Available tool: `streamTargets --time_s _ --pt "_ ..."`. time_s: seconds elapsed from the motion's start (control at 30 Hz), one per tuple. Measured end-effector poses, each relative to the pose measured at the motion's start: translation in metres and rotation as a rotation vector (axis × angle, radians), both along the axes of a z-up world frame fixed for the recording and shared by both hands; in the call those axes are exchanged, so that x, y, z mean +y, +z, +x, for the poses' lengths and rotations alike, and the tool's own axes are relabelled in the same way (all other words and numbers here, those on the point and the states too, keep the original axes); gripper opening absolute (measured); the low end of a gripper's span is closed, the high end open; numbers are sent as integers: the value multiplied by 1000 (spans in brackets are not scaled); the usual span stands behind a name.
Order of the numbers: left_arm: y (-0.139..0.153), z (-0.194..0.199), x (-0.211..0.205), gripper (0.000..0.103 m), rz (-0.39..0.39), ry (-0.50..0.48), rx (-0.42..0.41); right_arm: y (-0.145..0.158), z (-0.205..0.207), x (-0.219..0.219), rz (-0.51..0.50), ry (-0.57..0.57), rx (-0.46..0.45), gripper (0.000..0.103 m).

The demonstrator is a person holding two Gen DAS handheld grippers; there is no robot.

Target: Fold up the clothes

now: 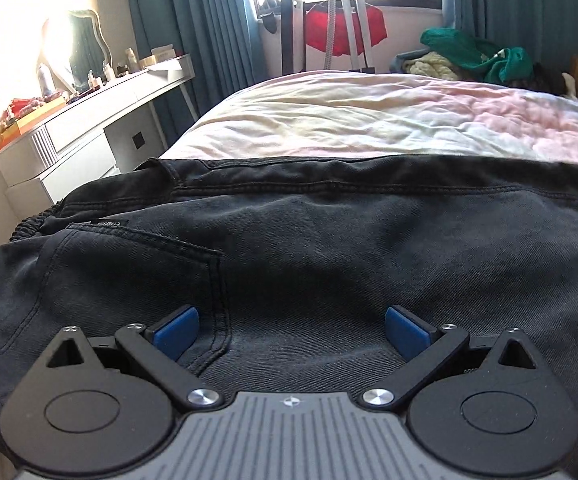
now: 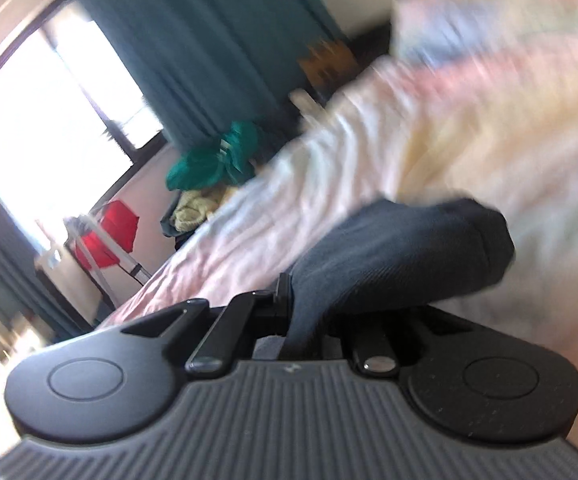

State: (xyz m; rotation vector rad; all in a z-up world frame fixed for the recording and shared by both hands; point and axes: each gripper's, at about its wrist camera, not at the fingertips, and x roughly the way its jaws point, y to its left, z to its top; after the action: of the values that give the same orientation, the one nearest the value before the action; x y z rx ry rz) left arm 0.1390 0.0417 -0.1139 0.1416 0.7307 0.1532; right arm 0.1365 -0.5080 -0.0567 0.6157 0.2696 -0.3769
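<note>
You are working over a bed (image 1: 369, 120) covered in a rumpled sheet of pale pink, cream and white, in a room with teal curtains (image 1: 193, 20) drawn back from a bright window. To the left of the bed stands a white dressing table (image 1: 101, 120) with a mirror (image 1: 77, 44) and small bottles and boxes on it; a red garment (image 1: 345, 32) hangs beside a tripod under the window, and a green cloth (image 1: 473, 52) is heaped past the far edge of the bed. The dark grey trousers (image 1: 309, 248) lie spread flat across the near part of the bed, faded, with stitched seams, a back pocket and an elastic waistband at the left. Your left gripper (image 1: 291, 330) sits just above them with its blue pads well apart, holding nothing. Your right gripper (image 2: 289, 304), in a blurred and tilted view, is clamped on a fold of the same dark fabric (image 2: 409, 248), which rises off the sheet.
</note>
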Motion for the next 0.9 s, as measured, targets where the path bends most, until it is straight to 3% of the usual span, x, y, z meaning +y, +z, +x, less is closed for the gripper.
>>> streamTargets --time_s 0.2,0.3,0.37,0.53,0.63,0.73,0.9 --pt "16 -9 10 94 -50 49 -64 53 13 127 -537 126 -81 10" --pt "40 -25 28 95 -121 116 -176 51 14 212 -809 290 -110 10" --pt "56 -38 47 97 -198 181 -251 36 14 262 -922 431 -107 10" --pt "74 -58 88 99 -387 275 -353 -40 11 337 -1026 775 49 10" --pt "71 -52 91 99 -422 279 -321 -76 5 356 -1116 900 126 10" --pt "67 -47 82 99 -402 253 -301 -78 3 356 -1160 885 116 10" --pt "68 -49 69 99 -382 204 -323 -44 -9 350 -1060 856 -20 10"
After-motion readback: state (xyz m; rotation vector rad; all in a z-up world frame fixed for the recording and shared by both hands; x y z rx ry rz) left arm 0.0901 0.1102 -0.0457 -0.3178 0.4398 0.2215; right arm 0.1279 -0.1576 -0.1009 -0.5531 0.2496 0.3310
